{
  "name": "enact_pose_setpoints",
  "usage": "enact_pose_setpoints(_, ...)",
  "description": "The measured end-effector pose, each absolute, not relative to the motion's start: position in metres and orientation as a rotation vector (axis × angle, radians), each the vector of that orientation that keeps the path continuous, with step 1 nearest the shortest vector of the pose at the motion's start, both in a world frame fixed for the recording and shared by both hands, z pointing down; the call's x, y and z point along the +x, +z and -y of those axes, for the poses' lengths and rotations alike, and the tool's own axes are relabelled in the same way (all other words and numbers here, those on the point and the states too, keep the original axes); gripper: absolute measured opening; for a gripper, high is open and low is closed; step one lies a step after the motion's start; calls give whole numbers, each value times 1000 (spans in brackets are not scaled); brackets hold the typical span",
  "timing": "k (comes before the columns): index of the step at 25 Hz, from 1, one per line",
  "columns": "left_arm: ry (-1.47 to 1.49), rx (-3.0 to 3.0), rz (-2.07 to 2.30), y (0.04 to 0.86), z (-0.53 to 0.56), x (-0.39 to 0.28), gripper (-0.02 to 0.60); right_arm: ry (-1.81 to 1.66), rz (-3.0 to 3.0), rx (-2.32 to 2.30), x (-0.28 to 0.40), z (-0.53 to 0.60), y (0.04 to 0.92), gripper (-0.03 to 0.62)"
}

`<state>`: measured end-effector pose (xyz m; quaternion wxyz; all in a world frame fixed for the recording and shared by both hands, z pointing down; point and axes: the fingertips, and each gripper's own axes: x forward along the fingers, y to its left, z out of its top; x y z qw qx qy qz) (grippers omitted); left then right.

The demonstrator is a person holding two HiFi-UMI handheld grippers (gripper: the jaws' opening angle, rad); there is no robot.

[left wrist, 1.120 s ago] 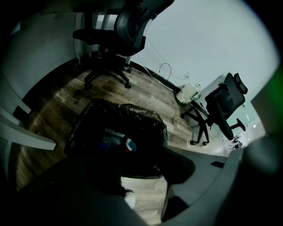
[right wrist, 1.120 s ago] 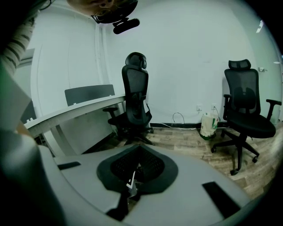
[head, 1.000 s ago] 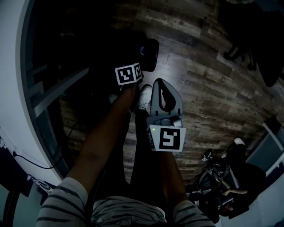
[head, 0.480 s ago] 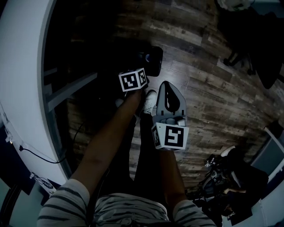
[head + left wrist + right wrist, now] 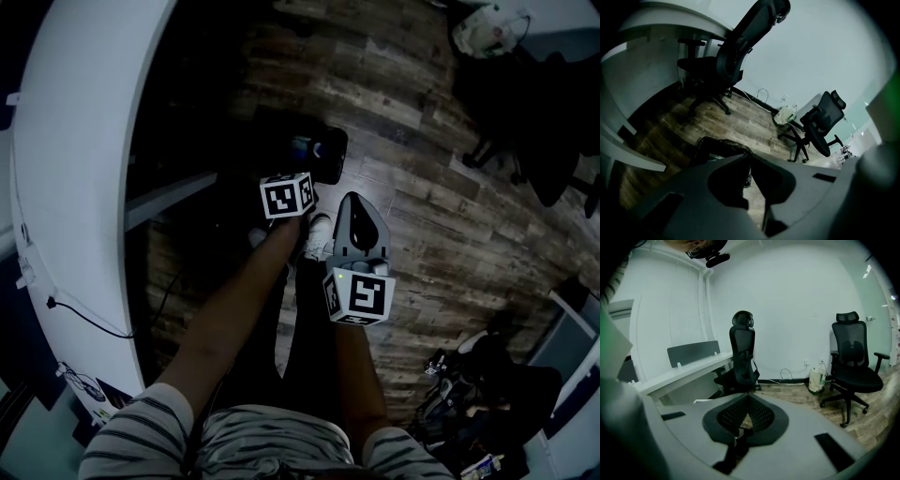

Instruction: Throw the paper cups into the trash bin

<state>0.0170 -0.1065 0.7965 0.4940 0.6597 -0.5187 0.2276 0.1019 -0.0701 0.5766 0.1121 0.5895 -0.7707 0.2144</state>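
Two grippers empty. My left gripper (image 5: 749,159): jaws just closing, nothing between; right gripper (image 5: 747,397): jaws together too. No paper cups visible; trash bin (image 5: 717,146) on floor below. Cups likely light, crushable: I'd pinch rim gently.

Left gripper (image 5: 750,158) jaws have just been closing, tips now together, nothing between them. It points steeply down, on the near side of the trash bin (image 5: 322,155). Right gripper (image 5: 747,397) jaws together, empty, tilted slightly down, nearer the person than the bin. Both bare forearms (image 5: 234,300) are extended forward, side by side.
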Motion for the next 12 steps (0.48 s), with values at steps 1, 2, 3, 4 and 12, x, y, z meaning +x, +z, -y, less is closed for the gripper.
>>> enact_pose_setpoints(1, 551, 1623, 1263, 788, 108, 16, 34, 620, 2270, 1728, 100, 71, 572, 11)
enact_pose_setpoints(2, 538, 1642, 1268, 780, 111, 16, 29, 609, 2278, 1726, 99, 72, 567, 11)
enact_pose_setpoints(3, 516, 1654, 1271, 772, 114, 17, 26, 602, 2285, 1723, 98, 73, 563, 11)
enact_pose_setpoints(4, 492, 1660, 1271, 765, 116, 16, 25, 601, 2293, 1723, 97, 74, 558, 11)
enact_pose_setpoints(12, 418, 1699, 1293, 714, 119, 3, 25, 580, 2340, 1705, 82, 72, 524, 11)
